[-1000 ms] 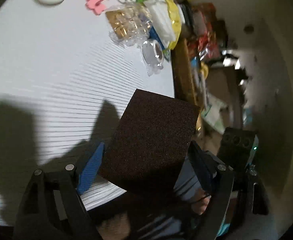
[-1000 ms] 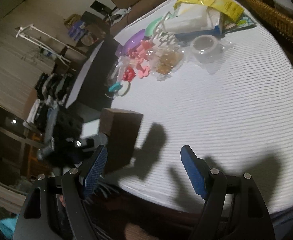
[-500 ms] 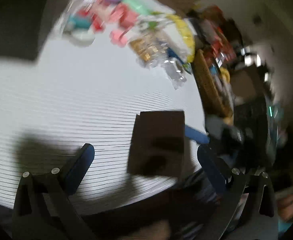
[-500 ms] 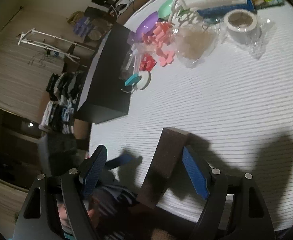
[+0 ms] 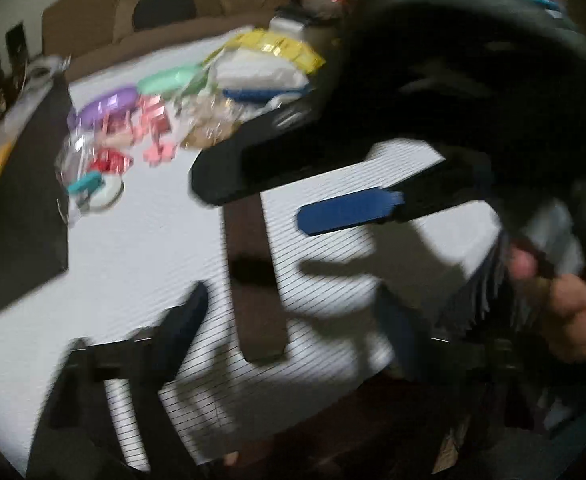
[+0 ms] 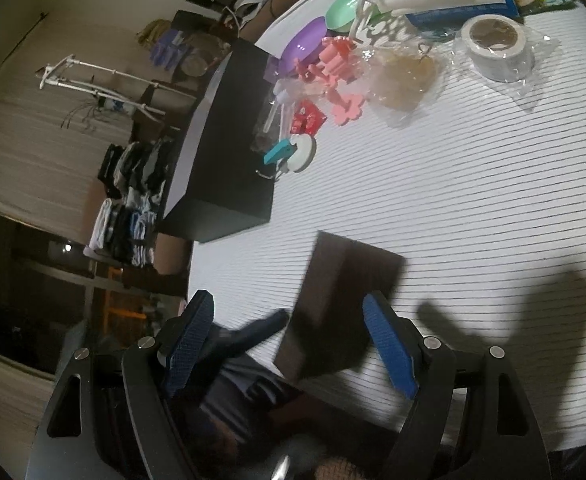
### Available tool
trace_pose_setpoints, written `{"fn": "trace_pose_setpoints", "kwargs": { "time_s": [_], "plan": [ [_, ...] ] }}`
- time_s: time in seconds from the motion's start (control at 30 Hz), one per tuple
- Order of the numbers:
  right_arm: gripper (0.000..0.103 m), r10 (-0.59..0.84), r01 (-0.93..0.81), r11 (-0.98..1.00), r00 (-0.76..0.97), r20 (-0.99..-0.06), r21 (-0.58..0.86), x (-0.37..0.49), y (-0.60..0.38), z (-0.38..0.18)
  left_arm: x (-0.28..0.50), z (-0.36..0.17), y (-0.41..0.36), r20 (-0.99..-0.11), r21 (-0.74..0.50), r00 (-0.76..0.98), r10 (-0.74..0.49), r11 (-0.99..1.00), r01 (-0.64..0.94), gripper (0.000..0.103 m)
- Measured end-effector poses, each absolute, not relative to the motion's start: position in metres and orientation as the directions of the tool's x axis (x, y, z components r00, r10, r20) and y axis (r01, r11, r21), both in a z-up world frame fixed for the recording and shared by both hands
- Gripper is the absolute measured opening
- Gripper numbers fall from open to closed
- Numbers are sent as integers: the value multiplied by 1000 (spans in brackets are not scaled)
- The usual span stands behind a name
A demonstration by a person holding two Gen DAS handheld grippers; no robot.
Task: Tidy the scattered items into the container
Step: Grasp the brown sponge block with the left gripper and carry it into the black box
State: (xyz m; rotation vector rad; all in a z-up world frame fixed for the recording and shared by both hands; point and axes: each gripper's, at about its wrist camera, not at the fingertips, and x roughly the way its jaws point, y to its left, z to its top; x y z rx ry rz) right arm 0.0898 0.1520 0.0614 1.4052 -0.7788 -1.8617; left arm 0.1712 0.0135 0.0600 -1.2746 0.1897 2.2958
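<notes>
Two grippers work over the near edge of a white ribbed table (image 6: 473,168). A dark brown block (image 6: 345,304) stands on edge close to that near edge. In the right wrist view the right gripper (image 6: 289,348) has its blue-padded jaws spread wide, the block rising just beyond and between them; whether the right pad touches it is hard to say, since the block's shadow covers the spot. In the left wrist view, which is badly blurred, the left gripper (image 5: 293,332) is also spread wide and holds nothing, with the block (image 5: 253,276) seen end-on between its fingers. The other gripper crosses that view from the right, its dark finger over the block's far end.

Further off, at the left, sits a black box (image 6: 229,152), the container. Just beside it, to the right, lies the clutter: a teal clip (image 6: 279,152), pink flower pieces (image 6: 341,100), a purple dish (image 6: 301,44), a green dish (image 6: 347,2) and a bagged tape roll (image 6: 497,46).
</notes>
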Motion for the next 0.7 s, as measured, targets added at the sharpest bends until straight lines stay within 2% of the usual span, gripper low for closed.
{"fn": "trace_pose_setpoints", "kwargs": {
  "time_s": [0.07,0.2,0.47,0.6,0.7],
  "plan": [
    [81,-795,148,-602,-204,-571,785,91,156,62,162,54,7,-836,-169,-400,375,-870,-463,35],
    [81,-772,166,-631,-228,-593,758,91,163,72,154,54,-12,-828,-236,-394,398,-886,-398,25],
    [81,-683,327,-730,-311,-661,601,91,150,123,144,98,-54,-784,-266,-464,413,-898,-351,23],
    [80,-588,414,-796,-358,-726,441,91,124,147,136,112,-72,-780,-262,-485,397,-909,-323,23],
    [78,-548,451,-809,-342,-763,378,93,111,150,136,128,-87,-759,-274,-512,402,-911,-309,23]
  ]
}}
